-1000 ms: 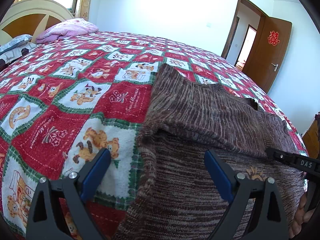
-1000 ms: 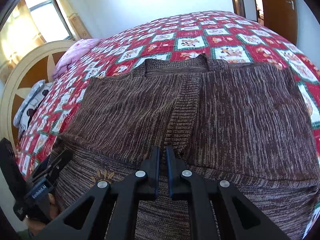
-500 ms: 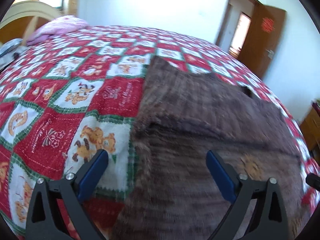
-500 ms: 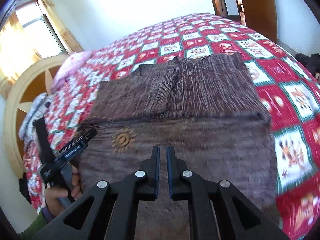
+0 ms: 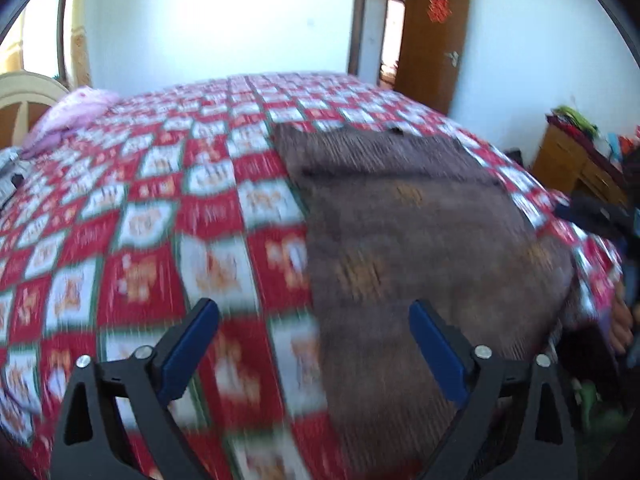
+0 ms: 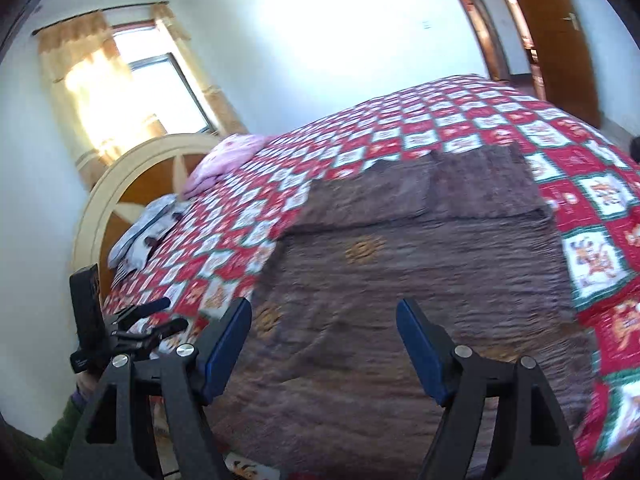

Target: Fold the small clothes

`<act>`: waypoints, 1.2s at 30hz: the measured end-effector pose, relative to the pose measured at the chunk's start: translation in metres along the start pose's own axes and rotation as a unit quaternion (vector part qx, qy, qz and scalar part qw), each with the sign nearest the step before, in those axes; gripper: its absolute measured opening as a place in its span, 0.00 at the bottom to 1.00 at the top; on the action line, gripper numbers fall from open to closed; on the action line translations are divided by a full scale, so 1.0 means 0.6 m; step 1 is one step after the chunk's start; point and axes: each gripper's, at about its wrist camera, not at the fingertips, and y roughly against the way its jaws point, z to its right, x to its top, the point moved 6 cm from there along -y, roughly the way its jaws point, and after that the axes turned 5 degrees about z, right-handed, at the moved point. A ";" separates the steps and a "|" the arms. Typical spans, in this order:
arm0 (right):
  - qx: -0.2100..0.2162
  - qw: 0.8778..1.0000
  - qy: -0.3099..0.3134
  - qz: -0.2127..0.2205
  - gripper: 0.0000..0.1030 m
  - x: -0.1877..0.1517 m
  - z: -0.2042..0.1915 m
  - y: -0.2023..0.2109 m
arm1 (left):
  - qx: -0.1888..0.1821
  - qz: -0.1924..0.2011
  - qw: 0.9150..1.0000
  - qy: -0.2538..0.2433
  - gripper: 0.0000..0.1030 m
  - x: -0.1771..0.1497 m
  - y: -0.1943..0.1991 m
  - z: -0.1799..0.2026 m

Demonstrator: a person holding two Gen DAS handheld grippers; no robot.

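A brown knitted sweater (image 5: 420, 248) (image 6: 420, 264) with small orange sun motifs lies flat on the red patchwork bedspread (image 5: 152, 232) (image 6: 460, 120), its far part folded over itself. My left gripper (image 5: 314, 344) is open, raised above the sweater's near left edge, nothing between its blue pads. My right gripper (image 6: 324, 344) hovers over the sweater's near part, its jaws opening, with nothing between them. The left gripper (image 6: 160, 316) also shows in the right wrist view at lower left, held by a hand in a green sleeve. Both views are motion-blurred.
A pink pillow (image 5: 76, 112) (image 6: 224, 160) and a curved headboard (image 6: 132, 176) stand at the bed's far left. A brown door (image 5: 434, 36) is open at the back. A wooden cabinet (image 5: 576, 164) with clutter stands right of the bed.
Both grippers have pulled back and up from the sweater, which now looks farther off. The right gripper, shut before, now stands wide with empty jaws. The left gripper stayed open.
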 end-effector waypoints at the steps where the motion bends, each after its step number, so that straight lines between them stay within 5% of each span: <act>1: 0.004 1.000 0.006 -0.005 0.73 -0.010 -0.014 -0.005 | -0.006 -0.008 1.000 0.001 0.88 -0.012 0.003 0.003; 5: 0.024 0.999 0.027 -0.019 0.73 -0.038 -0.060 -0.017 | -0.034 -0.046 0.998 0.020 0.79 -0.062 0.003 0.017; 12: 0.050 0.995 0.086 -0.031 0.73 -0.075 -0.133 -0.021 | -0.059 -0.089 0.992 0.063 0.42 -0.114 -0.025 0.028; 19: 0.051 0.994 0.094 -0.019 0.73 -0.087 -0.163 -0.001 | -0.060 -0.090 0.993 0.056 0.40 -0.129 -0.013 0.045; 22: 0.047 0.994 0.101 -0.020 0.73 -0.091 -0.173 0.001 | -0.057 -0.086 0.993 0.056 0.13 -0.131 -0.016 0.049; 29: 0.040 0.990 0.132 -0.040 0.74 -0.119 -0.186 -0.009 | -0.078 -0.071 0.991 0.086 0.08 -0.111 -0.011 0.053; 36: 0.081 0.978 0.169 -0.096 0.74 -0.170 -0.207 -0.048 | -0.116 -0.046 0.986 0.112 0.08 -0.058 0.009 0.050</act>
